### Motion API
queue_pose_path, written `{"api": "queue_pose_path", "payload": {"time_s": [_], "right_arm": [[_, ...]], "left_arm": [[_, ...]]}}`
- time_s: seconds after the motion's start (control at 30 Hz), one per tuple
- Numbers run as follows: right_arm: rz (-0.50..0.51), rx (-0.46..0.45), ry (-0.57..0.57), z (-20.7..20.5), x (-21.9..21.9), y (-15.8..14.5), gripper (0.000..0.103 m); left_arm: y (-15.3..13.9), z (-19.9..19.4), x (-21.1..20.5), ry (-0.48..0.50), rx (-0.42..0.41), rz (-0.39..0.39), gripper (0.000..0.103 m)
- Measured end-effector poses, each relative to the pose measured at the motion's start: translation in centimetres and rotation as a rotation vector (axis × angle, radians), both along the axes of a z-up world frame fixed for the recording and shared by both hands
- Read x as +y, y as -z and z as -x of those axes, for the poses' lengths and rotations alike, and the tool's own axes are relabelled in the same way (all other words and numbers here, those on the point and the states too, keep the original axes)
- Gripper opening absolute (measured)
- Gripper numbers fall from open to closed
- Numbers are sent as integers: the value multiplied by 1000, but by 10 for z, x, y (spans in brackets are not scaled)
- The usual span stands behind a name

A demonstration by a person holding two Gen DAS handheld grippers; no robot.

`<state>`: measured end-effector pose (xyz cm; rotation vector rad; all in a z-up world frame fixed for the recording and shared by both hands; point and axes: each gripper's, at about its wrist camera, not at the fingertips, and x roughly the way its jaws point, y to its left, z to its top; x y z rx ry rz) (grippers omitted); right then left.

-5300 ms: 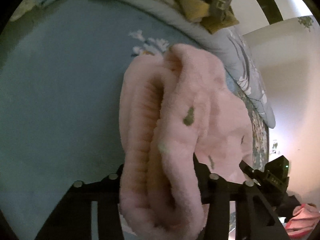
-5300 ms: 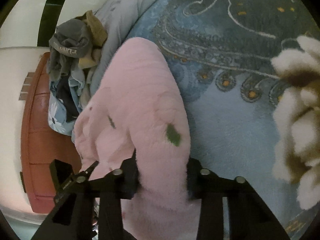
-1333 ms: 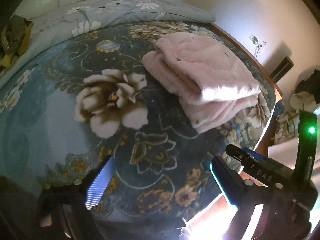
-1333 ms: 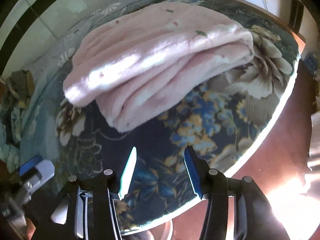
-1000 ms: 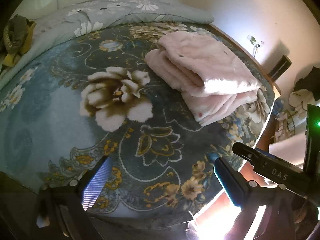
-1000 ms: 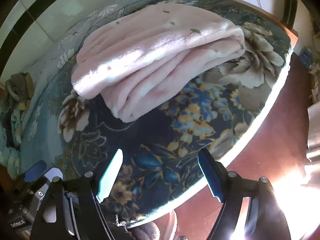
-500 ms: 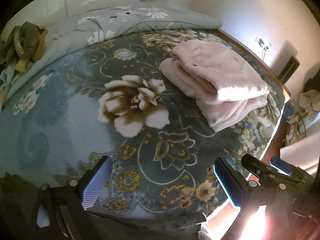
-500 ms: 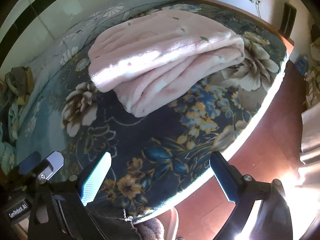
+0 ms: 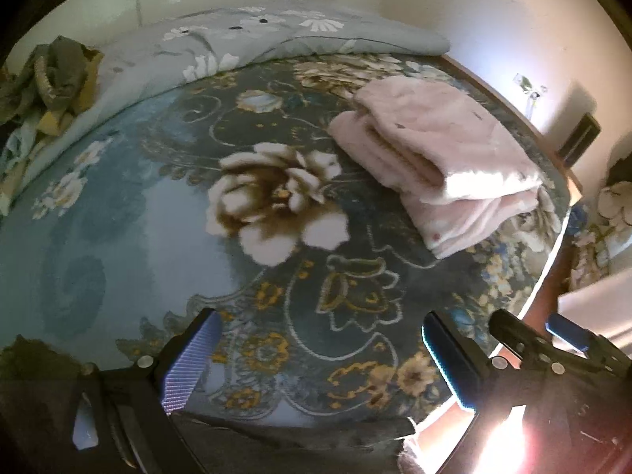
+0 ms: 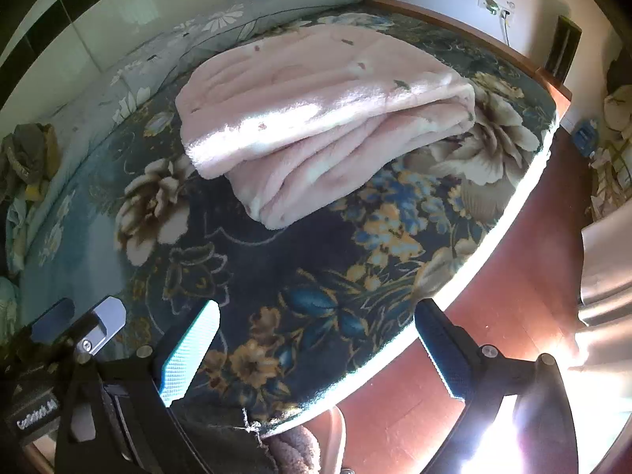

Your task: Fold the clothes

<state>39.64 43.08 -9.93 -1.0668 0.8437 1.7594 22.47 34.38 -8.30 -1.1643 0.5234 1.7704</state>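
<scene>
While both jaws gape wide, empty, fluffy pink garment (image 10: 316, 118) lies folded, layered.

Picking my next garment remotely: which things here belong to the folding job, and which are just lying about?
Job:
- folded fluffy pink garment on the floral blue bed blanket
- heap of unfolded grey and yellow clothes at the far corner
- left gripper, right gripper, jaws open, empty

Lying about:
- grey flowered quilt
- wall socket
</scene>
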Motion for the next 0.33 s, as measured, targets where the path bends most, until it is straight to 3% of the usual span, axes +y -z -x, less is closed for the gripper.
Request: {"api": "queue_pose_path", "payload": {"time_s": [0.33], "right_arm": [[5, -22, 4, 4, -2, -2, 99]], "left_arm": [[5, 7, -2, -11, -51, 11, 103]]}}
